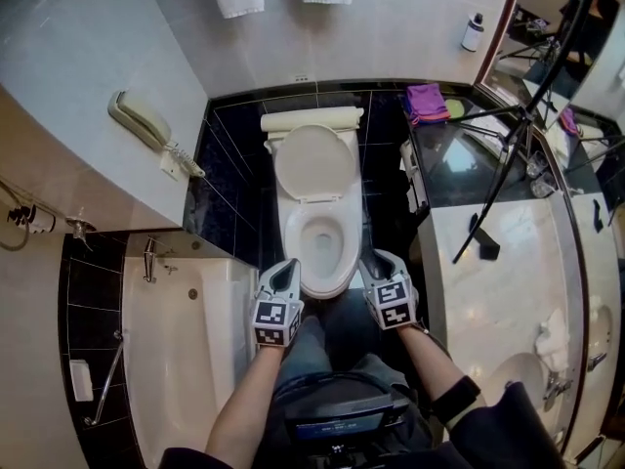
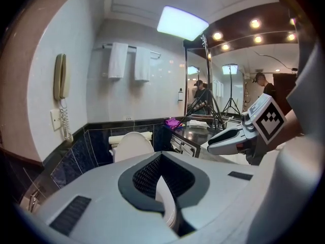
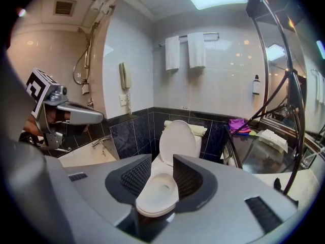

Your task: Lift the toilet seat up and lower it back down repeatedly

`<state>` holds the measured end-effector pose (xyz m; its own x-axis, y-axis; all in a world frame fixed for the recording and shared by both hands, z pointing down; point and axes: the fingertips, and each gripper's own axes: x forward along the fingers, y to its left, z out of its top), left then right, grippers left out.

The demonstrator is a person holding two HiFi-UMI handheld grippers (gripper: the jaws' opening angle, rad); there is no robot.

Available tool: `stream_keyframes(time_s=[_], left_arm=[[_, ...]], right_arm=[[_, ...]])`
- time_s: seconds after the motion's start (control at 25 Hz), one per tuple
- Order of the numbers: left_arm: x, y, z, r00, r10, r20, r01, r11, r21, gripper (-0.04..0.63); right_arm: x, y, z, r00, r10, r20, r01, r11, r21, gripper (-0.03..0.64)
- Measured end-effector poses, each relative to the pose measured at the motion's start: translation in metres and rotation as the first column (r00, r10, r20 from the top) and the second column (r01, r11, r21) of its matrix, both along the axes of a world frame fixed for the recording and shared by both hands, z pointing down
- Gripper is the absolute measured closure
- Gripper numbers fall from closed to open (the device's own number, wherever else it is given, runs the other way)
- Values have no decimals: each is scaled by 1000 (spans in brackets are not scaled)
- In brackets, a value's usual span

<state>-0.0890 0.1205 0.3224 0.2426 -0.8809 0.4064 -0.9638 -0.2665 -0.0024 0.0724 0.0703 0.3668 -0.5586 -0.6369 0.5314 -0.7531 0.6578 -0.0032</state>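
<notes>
Dark wall tile backs a narrow bathroom, with a bathtub [image 1: 186, 360] on one side and a vanity counter [image 1: 488, 281] on the other. The right gripper [image 3: 161, 161] has its jaws moderately apart. Nothing is pressed between the pads, and only the front of the toilet shows through the gap. The left gripper [image 2: 160, 154] has its jaw tips drawn together and carries nothing. In the head view both tools hover low, one at each front corner of the bowl and just beside it. The toilet seat [image 1: 299, 252] appears to lie flat on the rim, with the lid [image 1: 312, 159] standing upright against the tank behind it. The step in hand is judged to be the approach for the next lift. Lead with the right gripper, since its jaws are already open. Slide one pad under the front overhang of the seat and set the other on top. Close firmly before raising. Swing the seat in an arc about the rear hinge rather than pulling straight up. Stop short of striking the lid. Lower under grip, never by release, and hold the left gripper away from the hinge path.
</notes>
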Motion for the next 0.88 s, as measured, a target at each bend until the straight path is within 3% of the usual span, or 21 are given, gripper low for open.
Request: stream_keyframes(time_s=[0.2, 0.44, 0.76, 0.88], left_arm=[[2, -17, 39, 998, 54, 9, -54, 998, -34, 604], [0, -48, 112, 996, 88, 21, -87, 995, -52, 604], [-2, -68, 228, 994, 96, 44, -92, 992, -81, 604], [-2, -71, 262, 997, 69, 26, -67, 994, -85, 604]], right_arm=[[8, -17, 75, 999, 53, -13, -54, 990, -128, 415], [14, -36, 188, 992, 127, -17, -127, 949, -288, 397], [16, -30, 362, 976, 216, 37, -164, 832, -529, 397], [16, -25, 417, 957, 280, 81, -174, 775, -608, 399]])
